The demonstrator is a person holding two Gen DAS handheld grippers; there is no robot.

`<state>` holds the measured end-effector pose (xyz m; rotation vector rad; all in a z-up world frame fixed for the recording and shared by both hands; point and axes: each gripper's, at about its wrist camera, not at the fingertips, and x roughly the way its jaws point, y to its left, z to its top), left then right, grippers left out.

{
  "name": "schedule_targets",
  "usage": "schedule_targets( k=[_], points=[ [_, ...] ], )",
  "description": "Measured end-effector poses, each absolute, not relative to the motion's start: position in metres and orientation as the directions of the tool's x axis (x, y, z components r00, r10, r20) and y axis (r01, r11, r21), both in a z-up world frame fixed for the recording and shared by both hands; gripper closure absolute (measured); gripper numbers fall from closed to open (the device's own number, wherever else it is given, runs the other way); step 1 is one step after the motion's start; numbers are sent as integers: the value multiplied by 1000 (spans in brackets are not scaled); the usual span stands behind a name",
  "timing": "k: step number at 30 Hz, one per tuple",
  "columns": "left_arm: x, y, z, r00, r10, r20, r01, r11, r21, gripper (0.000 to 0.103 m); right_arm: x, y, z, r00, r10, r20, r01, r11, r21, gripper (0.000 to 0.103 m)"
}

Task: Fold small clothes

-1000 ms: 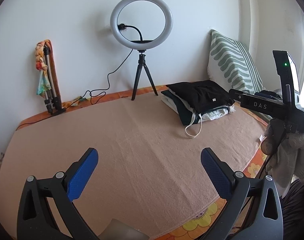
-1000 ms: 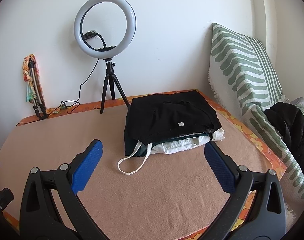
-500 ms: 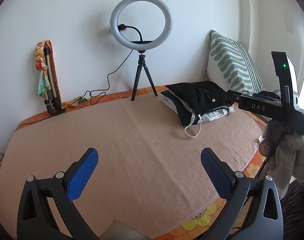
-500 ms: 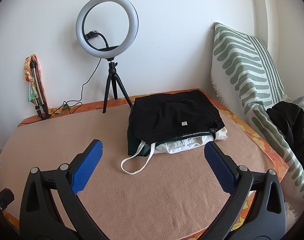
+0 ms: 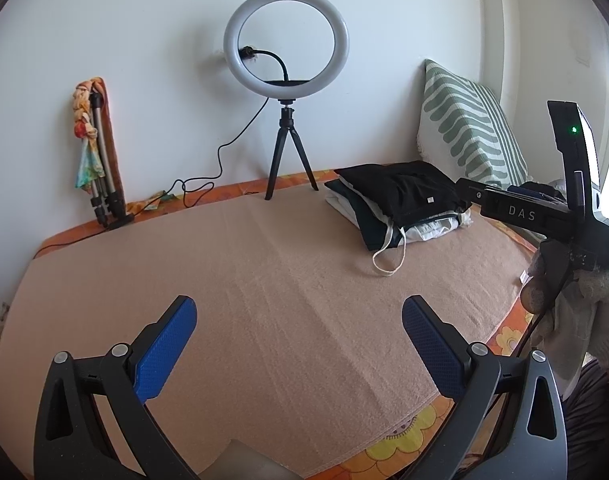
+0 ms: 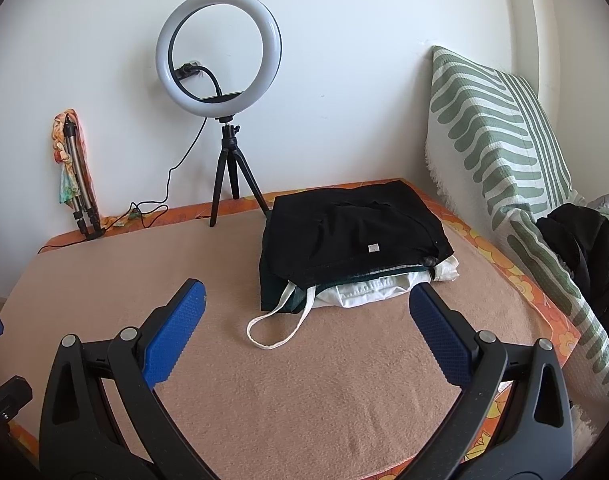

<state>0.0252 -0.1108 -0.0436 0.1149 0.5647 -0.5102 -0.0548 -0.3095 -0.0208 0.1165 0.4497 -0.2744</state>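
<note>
While both tools hover over the near edge of the bed, neither holds anything. Left tongs (image 5: 298, 334): blue textured pads spread wide, nothing between them, only the peach-tan blanket (image 5: 264, 280) covering the bed below. Right tongs (image 6: 304, 320): likewise spread wide and empty.

Stack of folded clothes (image 6: 352, 240): black garment on top with a small white tag, dark green layer under it, white fabric at the bottom. Lies on the blanket directly ahead of the right tongs, near but not touching; ahead and well to the right of the left tongs (image 5: 400, 200). A cream fabric strap loop (image 6: 280, 320) trails out of the stack toward the right tongs, ending between its pads' line of sight, flat on the blanket.

White ring light on a black tripod (image 6: 220, 80) stands beyond the stack, by the white wall, cable running left. Folded tripod with a colourful cloth tied on it (image 5: 94, 152) leans on the wall far left. Green-and-white striped cushion (image 6: 500, 140) stands to the right of the stack; a crumpled black garment (image 6: 580, 240) lies against it.

In the left wrist view, the right tool's black body marked "DAS" (image 5: 544, 216) shows at right, gripped by a hand in a pale knit glove (image 5: 572, 308).
</note>
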Motion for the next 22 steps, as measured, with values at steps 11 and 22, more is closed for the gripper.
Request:
schedule_targets(
  k=[11, 22],
  points=[
    [25, -109, -44, 729, -423, -538, 483, 875, -33, 1, -55, -306, -21, 866, -230, -444, 281, 958, 51, 0],
    [25, -101, -42, 743, -412, -528, 466, 884, -35, 1, -51, -298, -18, 870, -218, -442, 267, 962, 53, 0]
  ],
)
